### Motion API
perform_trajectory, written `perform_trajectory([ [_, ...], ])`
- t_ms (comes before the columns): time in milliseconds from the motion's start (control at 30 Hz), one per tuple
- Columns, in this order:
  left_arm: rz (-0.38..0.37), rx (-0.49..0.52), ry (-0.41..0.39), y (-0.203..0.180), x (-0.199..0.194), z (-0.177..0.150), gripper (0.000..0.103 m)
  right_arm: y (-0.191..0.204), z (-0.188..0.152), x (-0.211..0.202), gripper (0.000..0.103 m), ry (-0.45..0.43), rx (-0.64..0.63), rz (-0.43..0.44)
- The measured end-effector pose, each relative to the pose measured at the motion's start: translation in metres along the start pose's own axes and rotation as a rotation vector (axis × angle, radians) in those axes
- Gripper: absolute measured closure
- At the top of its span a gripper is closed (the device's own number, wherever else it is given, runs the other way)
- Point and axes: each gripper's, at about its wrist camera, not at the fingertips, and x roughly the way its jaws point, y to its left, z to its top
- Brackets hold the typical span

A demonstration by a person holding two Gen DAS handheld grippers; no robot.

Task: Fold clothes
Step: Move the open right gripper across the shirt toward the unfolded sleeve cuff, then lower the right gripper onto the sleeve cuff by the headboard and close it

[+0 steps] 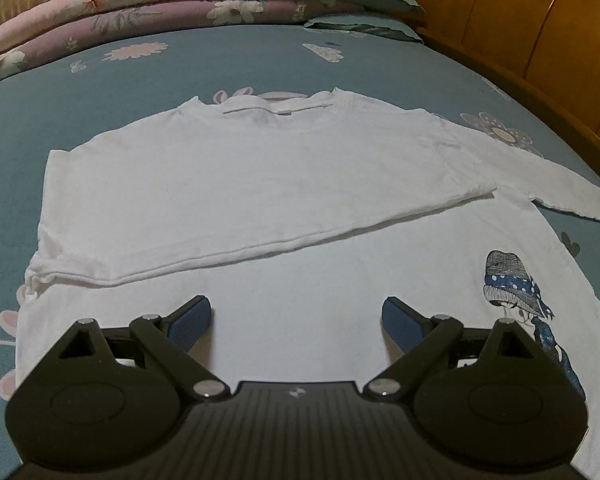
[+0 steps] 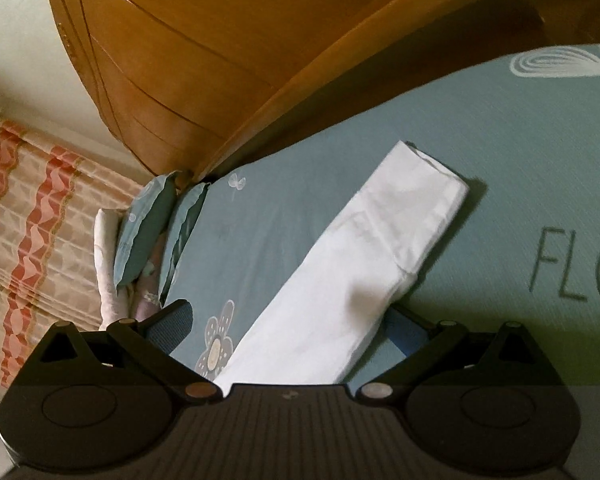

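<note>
One white shirt [image 1: 284, 184] flat, left sleeve [image 1: 260, 216] folded across chest.

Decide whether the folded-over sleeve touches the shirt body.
Touching. The left wrist view shows the folded sleeve lying flat across the white shirt, no gap.
</note>
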Motion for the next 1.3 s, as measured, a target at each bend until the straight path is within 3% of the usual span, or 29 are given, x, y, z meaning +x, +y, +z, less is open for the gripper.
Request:
perform_trajectory([
  [533,-0.034,-0.016,-0.037,0.001,-0.008,0.003,0.01,0.009,-0.009,-0.004,0.0,-0.018,-0.128,-0.047],
  [1100,-0.036,-0.038,-0.072,0.007,-0.014,0.005,0.01,0.017,0.006,0.022,0.0,-0.021,-0.232,-0.042],
  [1300,-0.037,-0.048,-0.08,0.009,-0.015,0.006,0.01,0.013,-0.007,0.007,0.0,0.014,-0.221,-0.005],
])
